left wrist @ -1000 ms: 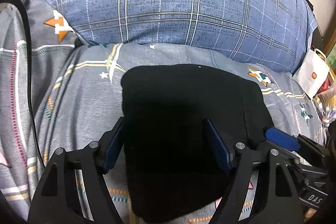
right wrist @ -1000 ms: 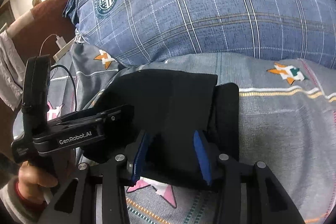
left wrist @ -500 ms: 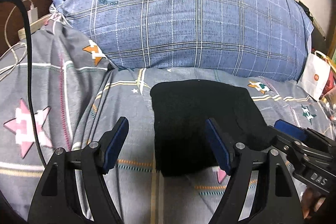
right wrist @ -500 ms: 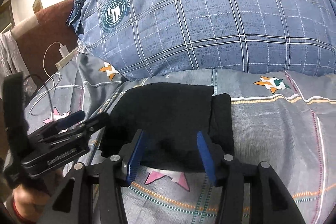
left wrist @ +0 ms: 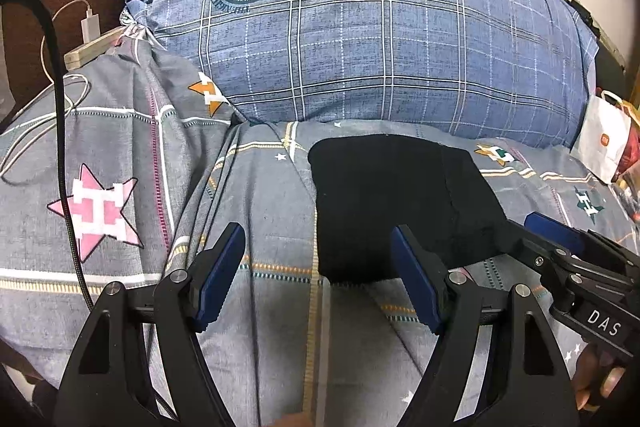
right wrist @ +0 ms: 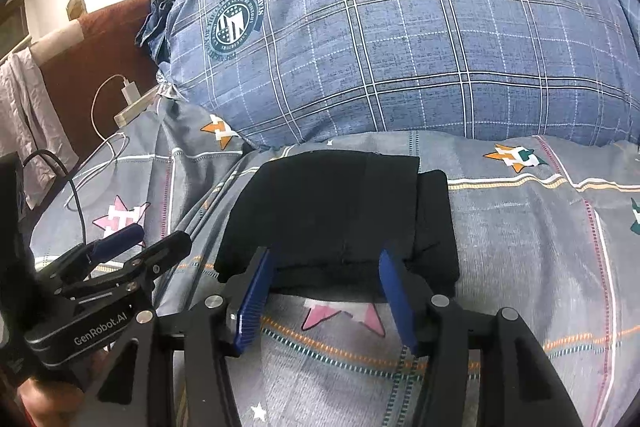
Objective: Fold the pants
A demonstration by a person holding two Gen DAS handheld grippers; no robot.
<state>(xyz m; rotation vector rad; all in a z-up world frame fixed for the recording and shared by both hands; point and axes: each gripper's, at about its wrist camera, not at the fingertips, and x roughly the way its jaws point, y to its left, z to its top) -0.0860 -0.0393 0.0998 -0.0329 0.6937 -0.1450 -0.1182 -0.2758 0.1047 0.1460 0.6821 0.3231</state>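
Left gripper [left wrist: 316, 283] – fingers wide apart, nothing between them, hanging above bare bedsheet; the folded black fabric pants [left wrist: 396, 207] lie ahead and to its right, only their near left corner reaching between the fingers

Folded black fabric pants [right wrist: 340, 215] – compact dark rectangle flat on the bed, long axis running roughly left to right in the right wrist view, a narrower under-layer showing along the right edge

Right gripper [right wrist: 326, 301] – fingers opening, empty, clear of the cloth; the near hem sits just ahead, squarely between them, so this hand is judged the nearer one

Bed – grey star-printed sheet [left wrist: 248, 307]; large blue plaid pillow [left wrist: 380, 35] behind the pants; white charger and cable [left wrist: 90, 23] at far left; white paper bag [left wrist: 604, 143] at far right
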